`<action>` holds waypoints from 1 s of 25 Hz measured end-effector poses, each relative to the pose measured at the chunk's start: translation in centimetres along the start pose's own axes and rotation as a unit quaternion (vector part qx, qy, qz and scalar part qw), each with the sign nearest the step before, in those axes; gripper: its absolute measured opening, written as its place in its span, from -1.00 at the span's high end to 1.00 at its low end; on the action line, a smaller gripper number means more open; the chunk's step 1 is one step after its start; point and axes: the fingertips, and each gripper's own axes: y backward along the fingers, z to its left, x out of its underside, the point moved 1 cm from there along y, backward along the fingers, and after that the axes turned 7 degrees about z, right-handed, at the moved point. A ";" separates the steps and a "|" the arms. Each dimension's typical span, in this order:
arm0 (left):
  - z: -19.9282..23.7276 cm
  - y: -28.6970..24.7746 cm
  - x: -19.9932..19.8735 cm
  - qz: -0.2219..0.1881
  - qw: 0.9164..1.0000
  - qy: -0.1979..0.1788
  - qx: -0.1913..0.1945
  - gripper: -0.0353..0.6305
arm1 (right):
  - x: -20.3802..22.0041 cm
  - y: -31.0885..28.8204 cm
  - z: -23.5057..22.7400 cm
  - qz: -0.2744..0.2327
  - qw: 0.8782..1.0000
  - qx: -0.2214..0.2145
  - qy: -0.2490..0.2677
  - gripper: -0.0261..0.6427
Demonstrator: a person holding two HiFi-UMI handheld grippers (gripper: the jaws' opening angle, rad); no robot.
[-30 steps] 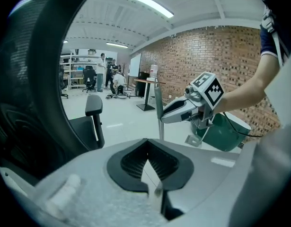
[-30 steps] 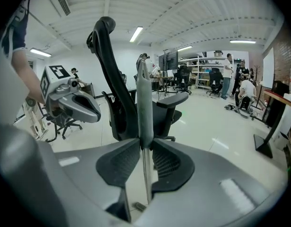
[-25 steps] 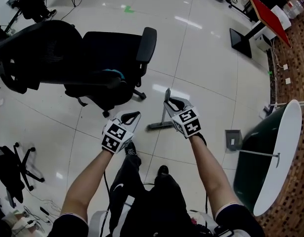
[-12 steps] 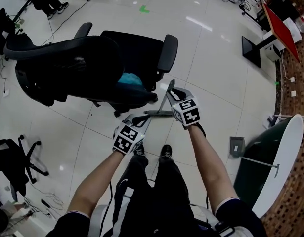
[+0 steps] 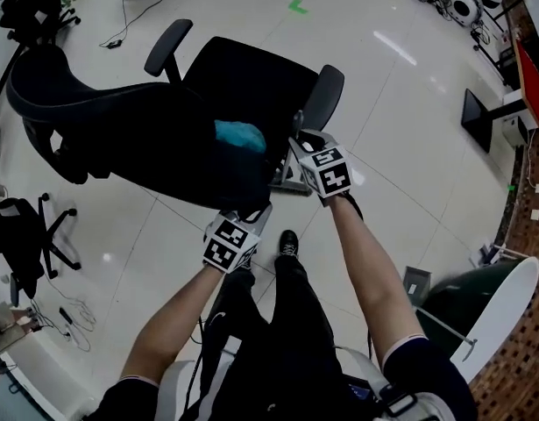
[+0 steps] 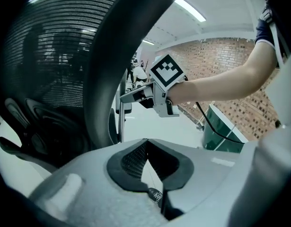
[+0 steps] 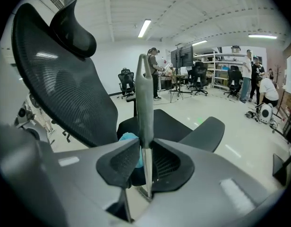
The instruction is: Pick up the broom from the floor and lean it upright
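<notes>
My right gripper (image 5: 302, 140) is shut on the broom's grey handle (image 7: 144, 98), which stands upright between its pads. The broom's thin metal pole (image 7: 146, 174) runs down below the jaws. Its grey foot (image 5: 289, 182) shows by the front edge of a black office chair (image 5: 173, 121). The handle rises just in front of the chair's seat and armrest (image 7: 209, 129). My left gripper (image 5: 254, 212) is lower and nearer to me, close to the chair's back frame (image 6: 107, 74). Its jaw tips meet with nothing between them. The right gripper (image 6: 157, 91) also shows in the left gripper view.
A turquoise bundle (image 5: 240, 136) lies on the chair seat. A dark green round table with a white rim (image 5: 501, 310) stands at the lower right, with a small grey plate (image 5: 415, 281) on the floor beside it. Another chair base (image 5: 28, 235) and cables sit at the left. People stand far back (image 7: 154, 72).
My right gripper has carried the broom across the floor up to the black chair. My left gripper followed a shorter way and rolled. The chair now fills more of the head view.
</notes>
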 end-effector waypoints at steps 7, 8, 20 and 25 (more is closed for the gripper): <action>0.6 -0.7 -0.6 -0.009 0.998 0.044 -0.034 0.90 | -2.6 -3.5 -0.2 0.007 0.999 -0.036 0.022 0.66; 0.7 -0.8 -0.6 -0.010 0.998 0.047 -0.037 0.90 | -2.7 -4.0 -0.2 0.010 0.999 -0.040 0.026 0.66; 0.7 -1.6 -0.6 -0.007 0.996 0.066 -0.051 0.90 | -4.2 -5.2 -1.7 0.031 0.997 -0.034 0.060 0.60; 0.3 -2.2 -1.5 -0.012 0.997 0.065 -0.042 0.90 | -5.2 -4.8 -3.5 0.012 0.999 -0.026 0.044 0.52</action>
